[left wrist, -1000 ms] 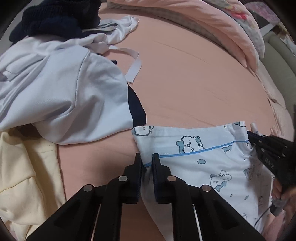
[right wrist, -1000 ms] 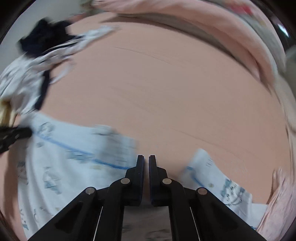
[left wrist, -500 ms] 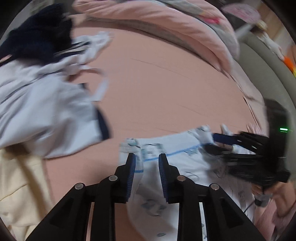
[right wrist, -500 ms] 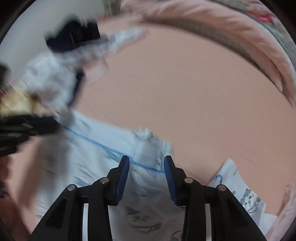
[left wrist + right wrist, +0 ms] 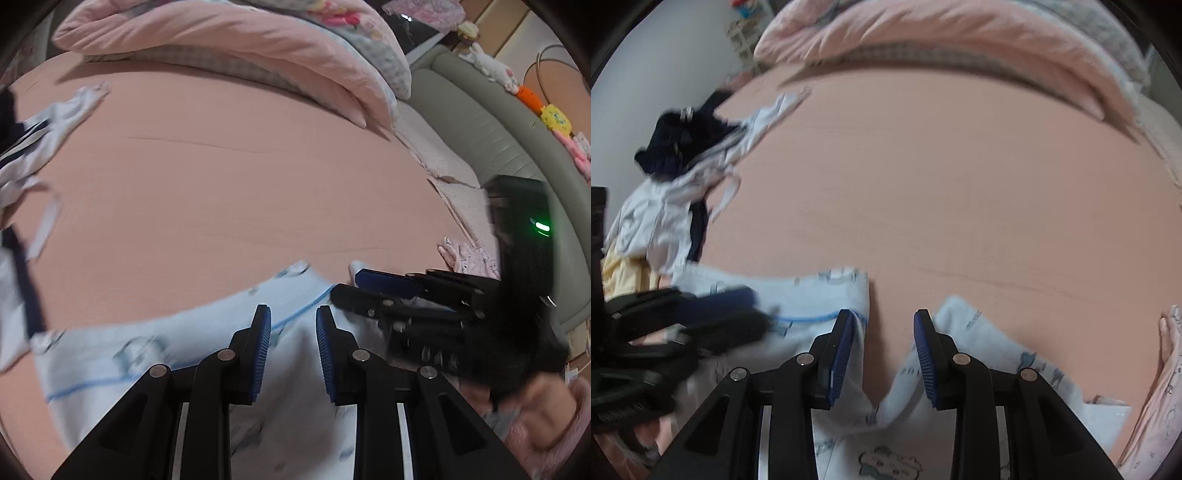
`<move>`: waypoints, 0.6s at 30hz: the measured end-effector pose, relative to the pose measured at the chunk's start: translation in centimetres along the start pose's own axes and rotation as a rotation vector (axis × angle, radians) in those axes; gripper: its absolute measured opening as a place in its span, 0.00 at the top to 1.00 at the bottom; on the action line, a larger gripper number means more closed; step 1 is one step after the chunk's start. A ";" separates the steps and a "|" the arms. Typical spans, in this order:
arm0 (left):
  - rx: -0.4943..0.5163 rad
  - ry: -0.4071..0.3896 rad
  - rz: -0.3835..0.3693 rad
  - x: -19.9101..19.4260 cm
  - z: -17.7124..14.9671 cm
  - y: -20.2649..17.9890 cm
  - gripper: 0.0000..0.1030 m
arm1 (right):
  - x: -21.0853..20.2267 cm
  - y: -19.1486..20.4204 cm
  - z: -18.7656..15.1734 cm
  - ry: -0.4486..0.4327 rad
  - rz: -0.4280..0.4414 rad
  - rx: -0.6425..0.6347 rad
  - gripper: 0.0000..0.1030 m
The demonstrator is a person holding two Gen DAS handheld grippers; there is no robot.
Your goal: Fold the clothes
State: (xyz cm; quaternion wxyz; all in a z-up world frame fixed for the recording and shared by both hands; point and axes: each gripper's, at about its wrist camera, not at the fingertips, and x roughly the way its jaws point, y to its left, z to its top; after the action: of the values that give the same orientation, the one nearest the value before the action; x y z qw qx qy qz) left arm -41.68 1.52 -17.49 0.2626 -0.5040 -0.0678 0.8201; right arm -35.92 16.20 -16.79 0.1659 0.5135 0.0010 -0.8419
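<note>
Cloth this thin is light and limp, so your printed pale-blue garment (image 5: 207,343) will sag and slide; take it by the blue-piped hem, where the fabric is doubled. It lies flat on the pink bedsheet (image 5: 229,184), right beneath both tools. Your left gripper (image 5: 291,347) stands partly open over it, pinching nothing. Your right gripper (image 5: 884,350) is likewise parted and empty, straddling the gap between two flaps. Unfolded clothes (image 5: 672,206) wait beyond.
</note>
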 end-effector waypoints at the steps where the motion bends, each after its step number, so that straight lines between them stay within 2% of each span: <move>1: 0.012 0.025 0.031 1.2 0.4 -0.3 0.78 | -0.5 -0.5 0.0 -0.039 -0.019 0.034 0.69; 4: 0.086 0.173 0.211 3.6 -0.9 -0.1 0.78 | -1.4 -1.3 0.8 -0.032 0.000 0.109 0.68; 6: 0.158 0.159 0.282 2.7 -1.9 -0.3 0.78 | -0.3 -0.5 0.7 0.059 0.092 0.037 0.68; 8: 0.160 0.164 0.340 2.1 -2.1 0.1 0.78 | 0.2 1.3 -0.1 0.111 0.112 -0.085 0.68; 9: 0.133 0.163 0.333 1.8 -2.0 0.5 0.78 | 0.8 2.3 -0.9 0.162 0.094 -0.166 0.68; 10: 0.085 0.139 0.291 1.3 -1.8 1.1 0.78 | 1.3 2.9 -1.5 0.201 0.060 -0.212 0.67; 12: 0.006 0.078 0.180 0.1 -1.4 1.9 0.78 | 0.9 3.3 -2.3 0.182 0.044 -0.265 0.67; 13: -0.024 0.040 0.092 -0.5 -1.3 2.1 0.78 | 0.6 3.2 -2.6 0.182 0.048 -0.272 0.67; 14: -0.038 0.009 0.015 -1.0 -1.2 2.0 0.78 | 0.4 2.9 -2.8 0.180 0.051 -0.266 0.67; 15: -0.028 -0.009 -0.029 -1.2 -1.2 1.6 0.78 | -0.1 2.2 -2.7 0.162 0.060 -0.228 0.68; 17: 0.033 0.010 -0.024 -0.5 -1.5 0.6 0.78 | -1.0 1.0 -2.6 0.129 0.081 -0.164 0.68; 18: 0.053 0.042 0.033 0.5 -1.8 0.4 0.78 | -1.3 0.6 -2.6 0.125 0.088 -0.151 0.68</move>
State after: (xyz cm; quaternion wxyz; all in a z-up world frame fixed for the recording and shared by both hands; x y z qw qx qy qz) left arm -40.38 1.17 -18.88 0.2637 -0.5148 -0.0322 0.8151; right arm -32.96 16.42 -16.83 0.2404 0.5505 0.0524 -0.7978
